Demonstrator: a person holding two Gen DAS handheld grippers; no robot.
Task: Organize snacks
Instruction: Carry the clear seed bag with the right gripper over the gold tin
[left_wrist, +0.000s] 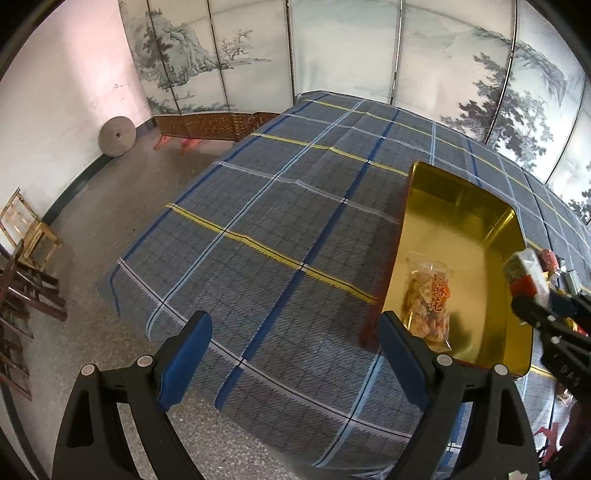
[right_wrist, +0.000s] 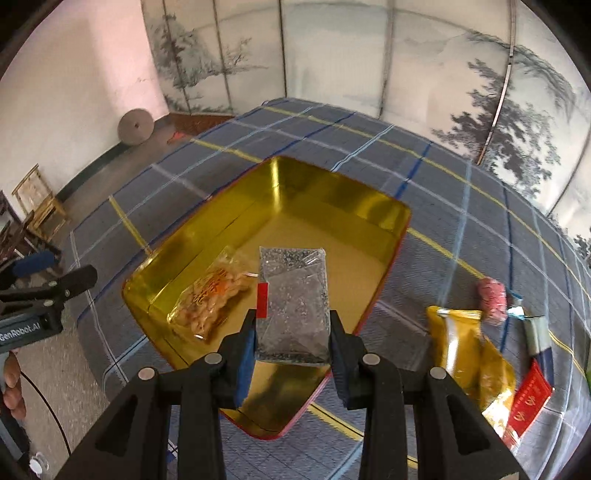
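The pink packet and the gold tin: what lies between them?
In the right wrist view, only bare checked cloth lies between the pink packet and the gold tin.

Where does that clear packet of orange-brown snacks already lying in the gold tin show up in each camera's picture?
Left wrist view: snack packet lies lower right, in the gold tin, just past the gripper's right finger.
Right wrist view: snack packet lies left of centre in the tin, beside the held grey packet.
Shared landmark: the gold tin.
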